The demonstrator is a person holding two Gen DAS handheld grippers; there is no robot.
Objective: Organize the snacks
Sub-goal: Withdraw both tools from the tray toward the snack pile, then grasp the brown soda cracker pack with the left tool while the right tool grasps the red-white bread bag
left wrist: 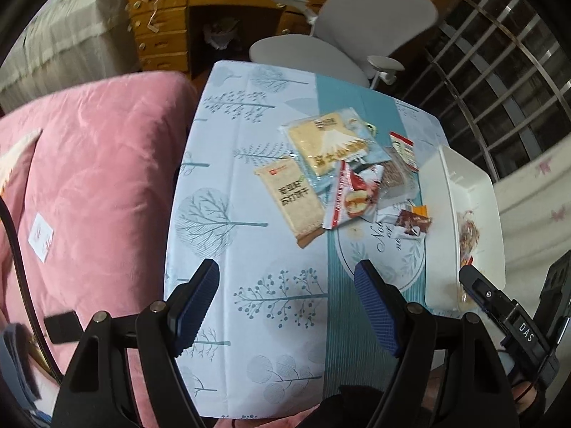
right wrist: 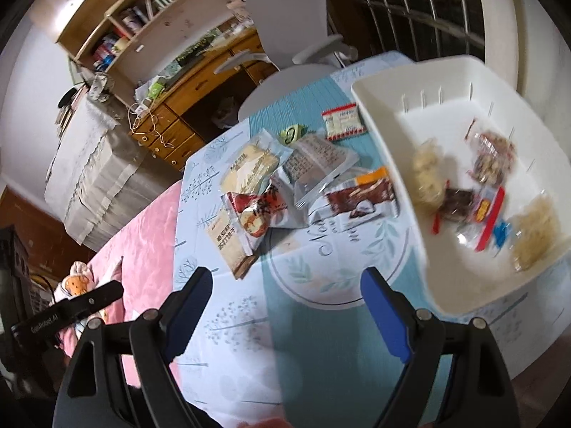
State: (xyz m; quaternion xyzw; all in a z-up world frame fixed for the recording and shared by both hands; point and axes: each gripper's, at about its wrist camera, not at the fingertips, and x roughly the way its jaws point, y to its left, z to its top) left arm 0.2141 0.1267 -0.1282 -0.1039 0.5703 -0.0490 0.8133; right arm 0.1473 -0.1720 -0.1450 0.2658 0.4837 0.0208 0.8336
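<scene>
A heap of snack packets lies on the tree-print tablecloth [left wrist: 249, 214]: a tan cracker pack [left wrist: 291, 198], a pale biscuit pack [left wrist: 330, 142], a red-and-white packet [left wrist: 351, 199] and a brown chocolate packet [left wrist: 414, 223]. A white tray [right wrist: 378, 107] at the right holds several snacks [right wrist: 460, 199]. My left gripper [left wrist: 285, 292] hovers open over bare cloth, short of the heap. My right gripper [right wrist: 285, 296] is open too, empty, above the cloth beside the tray [left wrist: 439, 178]. The same heap [right wrist: 257, 192] lies ahead of it.
A pink quilt [left wrist: 89, 178] borders the table on the left. A grey office chair [left wrist: 357, 25] and a wooden desk [left wrist: 171, 18] stand beyond the far edge. Window bars [left wrist: 499, 89] are at the right. The right gripper's body [left wrist: 514, 321] shows in the left wrist view.
</scene>
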